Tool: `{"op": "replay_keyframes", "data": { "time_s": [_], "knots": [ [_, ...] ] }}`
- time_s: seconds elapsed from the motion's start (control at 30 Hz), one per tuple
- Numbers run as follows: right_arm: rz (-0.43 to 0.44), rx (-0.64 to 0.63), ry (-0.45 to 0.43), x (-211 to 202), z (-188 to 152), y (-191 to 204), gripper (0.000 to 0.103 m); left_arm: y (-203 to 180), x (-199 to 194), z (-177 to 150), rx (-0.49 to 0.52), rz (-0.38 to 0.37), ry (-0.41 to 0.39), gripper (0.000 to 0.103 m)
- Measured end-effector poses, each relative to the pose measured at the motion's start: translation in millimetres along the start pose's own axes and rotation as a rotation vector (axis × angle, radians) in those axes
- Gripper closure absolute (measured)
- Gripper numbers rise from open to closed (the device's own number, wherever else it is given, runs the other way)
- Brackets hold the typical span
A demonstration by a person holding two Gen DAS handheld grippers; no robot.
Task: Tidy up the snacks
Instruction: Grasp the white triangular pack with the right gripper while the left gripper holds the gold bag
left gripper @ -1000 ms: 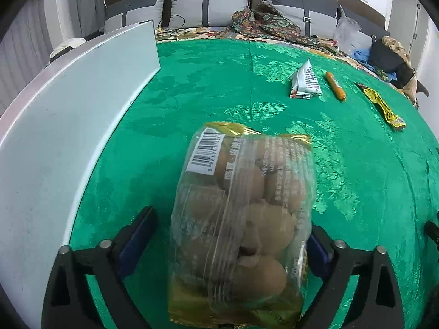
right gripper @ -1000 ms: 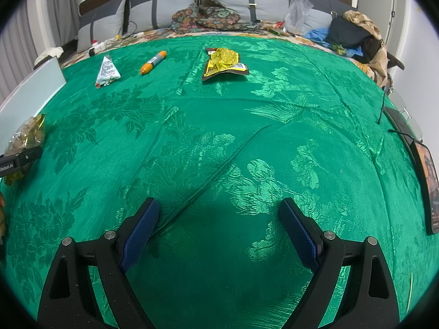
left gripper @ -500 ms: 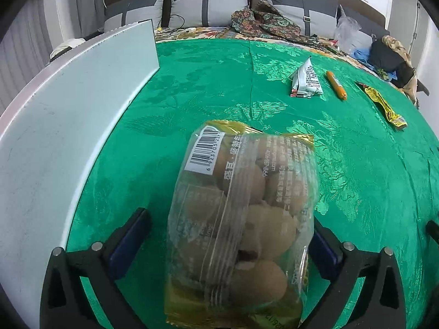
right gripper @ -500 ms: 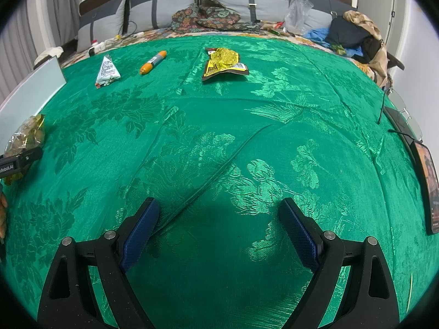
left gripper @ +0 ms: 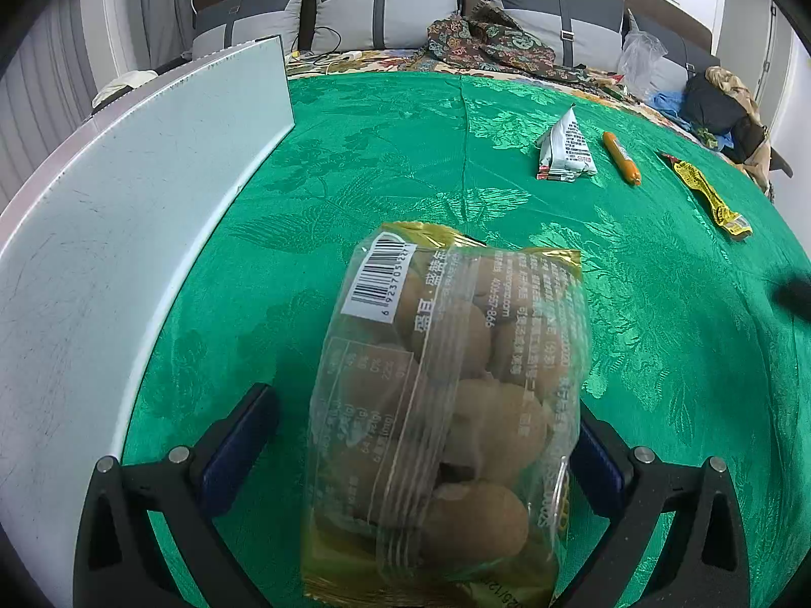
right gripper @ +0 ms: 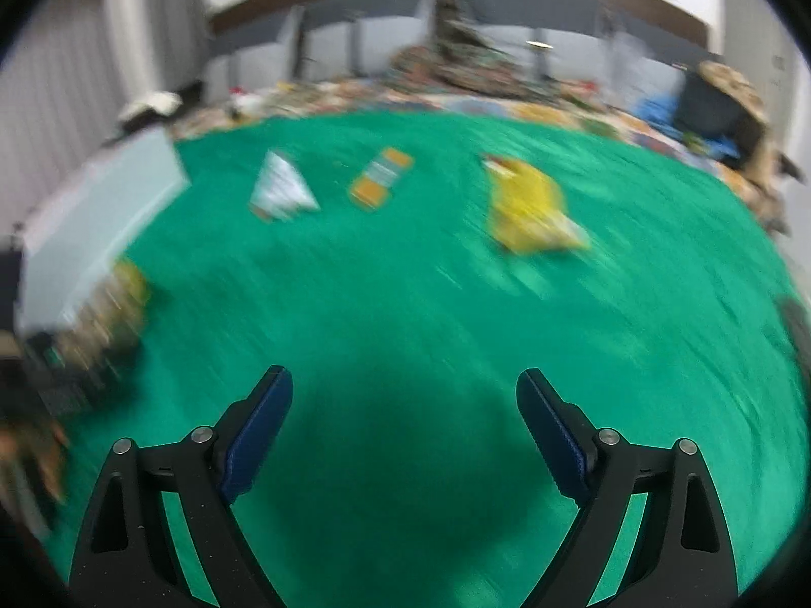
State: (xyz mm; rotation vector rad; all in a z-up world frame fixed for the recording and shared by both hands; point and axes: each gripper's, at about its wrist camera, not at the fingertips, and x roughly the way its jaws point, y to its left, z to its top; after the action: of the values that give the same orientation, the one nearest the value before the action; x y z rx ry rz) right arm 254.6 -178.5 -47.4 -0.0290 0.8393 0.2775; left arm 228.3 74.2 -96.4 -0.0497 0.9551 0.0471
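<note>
On green cloth, L wrist view: clear bag of brown round snacks (left gripper: 446, 405) lies betw the fingers of L gripper (left gripper: 420, 435), centre-low.
L tongs: apart. L pad (left gripper: 238, 443) at 8 o'clock is clear of the bag; R pad sits against or behind the bag's edge, contact hard to tell. Not clamped.
Elsewhere, L view: white board (left gripper: 126, 233) at 9–10 o'clock; white sachet (left gripper: 565, 147), orange stick (left gripper: 621, 157), yellow packet (left gripper: 707, 195) at 1–2 o'clock, well apart from bag.
R wrist view: heavy blur. R gripper (right gripper: 403, 425) apart, nothing betw fingers, above bare cloth (right gripper: 405, 304).
R view items: sachet 11 o'clock, orange stick 12, yellow packet 1, bag far at 9.
Step tip (judgement): centre bag betw pads before closing; squeeze gently, contents look crushable & film slippery.
R tip: steady first, then aim at one packet.
</note>
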Motion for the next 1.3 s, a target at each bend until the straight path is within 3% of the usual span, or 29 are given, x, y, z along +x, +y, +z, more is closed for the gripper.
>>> {"op": "replay_keyframes", "data": {
  "time_s": [0.1, 0.27, 0.57, 0.63, 0.67, 0.7, 0.73, 0.8, 1.07, 1.3],
  "knots": [
    [0.093, -0.032, -0.006, 32.5, 46.1, 26.2, 0.013, 0.0, -0.1, -0.1, 0.0, 0.0, 0.0, 0.0],
    [0.115, -0.11, 0.068, 99.0, 96.6, 61.1, 0.013, -0.1, -0.3, -0.3, 0.0, -0.001, 0.0, 0.0],
    [0.065, -0.147, 0.125, 148.8, 124.3, 94.0, 0.014, -0.4, -0.3, -0.1, 0.0, 0.0, 0.0, 0.0],
    [0.048, -0.152, 0.145, 154.6, 125.1, 94.8, 0.019, -0.2, -0.3, -0.3, 0.0, 0.0, -0.001, 0.0],
    [0.042, -0.152, 0.156, 156.3, 124.1, 94.4, 0.029, -0.3, -0.2, 0.0, 0.0, 0.0, -0.001, 0.0],
    [0.038, -0.151, 0.168, 157.4, 124.0, 94.2, 0.048, -0.2, -0.3, -0.3, 0.0, 0.0, -0.001, 0.0],
    [0.033, -0.146, 0.181, 159.0, 122.5, 93.4, 0.056, -0.2, -0.3, -0.3, 0.0, 0.0, -0.001, 0.0],
    [0.045, -0.126, 0.177, 157.1, 121.1, 90.3, 0.061, -0.1, -0.3, -0.3, 0.0, 0.0, -0.001, 0.0],
    [0.059, -0.124, 0.138, 133.1, 112.4, 82.7, 0.064, -0.1, -0.2, -0.3, -0.001, 0.0, -0.001, 0.0],
    [0.058, -0.105, 0.102, 83.1, 84.4, 56.8, 0.064, 0.0, -0.1, -0.5, -0.001, 0.0, -0.001, 0.0]
  ]
}}
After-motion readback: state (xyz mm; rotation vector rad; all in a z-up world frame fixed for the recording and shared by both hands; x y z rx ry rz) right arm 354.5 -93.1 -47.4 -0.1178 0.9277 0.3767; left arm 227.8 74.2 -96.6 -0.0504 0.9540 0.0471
